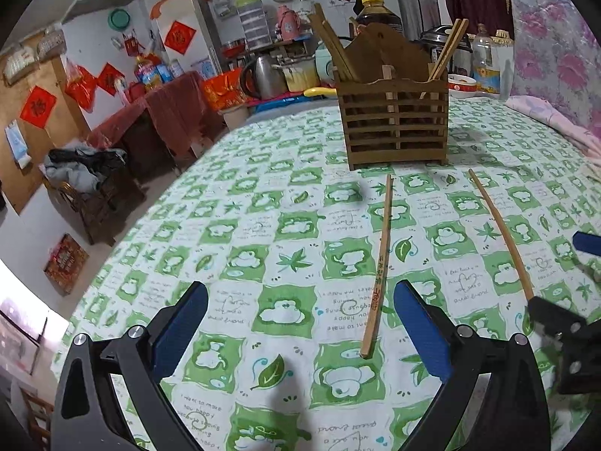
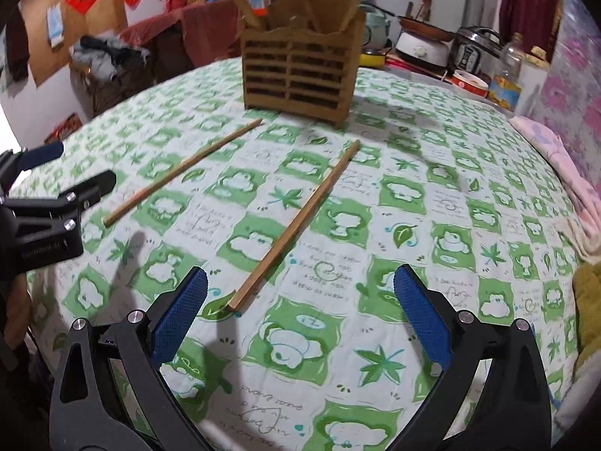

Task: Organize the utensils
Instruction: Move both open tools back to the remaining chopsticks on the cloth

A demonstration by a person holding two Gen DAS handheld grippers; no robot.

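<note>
Two chopsticks (image 2: pixel 295 221) (image 2: pixel 180 173), holder (image 2: pixel 300 71) beyond

We are in a lived-in home kitchen-dining room: a table under a green-and-white printed tablecloth (image 1: pixel 240 225), a wooden chopstick holder (image 1: pixel 394 112), an electric kettle (image 1: pixel 259 77), a pressure cooker (image 2: pixel 475 54), a cooking-oil bottle (image 1: pixel 375 11) and red paper decorations (image 1: pixel 180 37) on the walls.
</note>
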